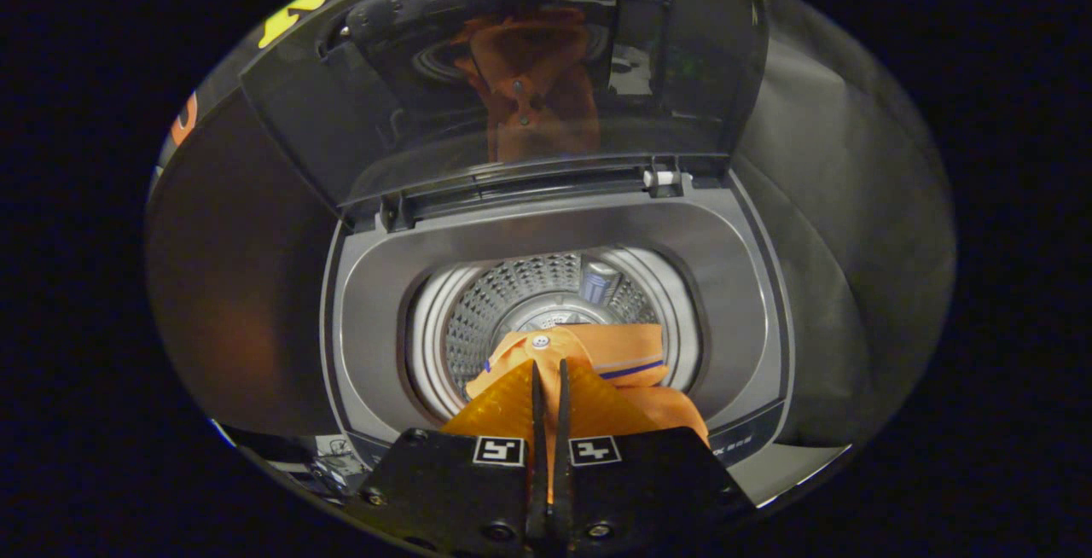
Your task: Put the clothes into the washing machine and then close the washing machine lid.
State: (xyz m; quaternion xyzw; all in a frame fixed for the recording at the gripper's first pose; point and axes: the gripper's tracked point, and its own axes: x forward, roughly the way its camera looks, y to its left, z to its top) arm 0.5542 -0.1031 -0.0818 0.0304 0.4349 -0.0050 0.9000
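My gripper [550,370] is shut on an orange garment [618,357] with a blue stripe and a small button; a thin fold of the cloth is pinched between both orange fingers [503,409]. The garment hangs over the near side of the round opening of a grey top-loading washing machine [367,319]. Beyond the fingers lies the perforated steel drum [512,293]. The machine's dark see-through lid [512,72] stands raised behind the opening and mirrors the orange cloth.
The machine's grey top rim [742,285] rings the opening, with a hinge bar and a white clip [665,178] at the back. Grey cloth wall [853,242] hangs to the right, dark wall to the left.
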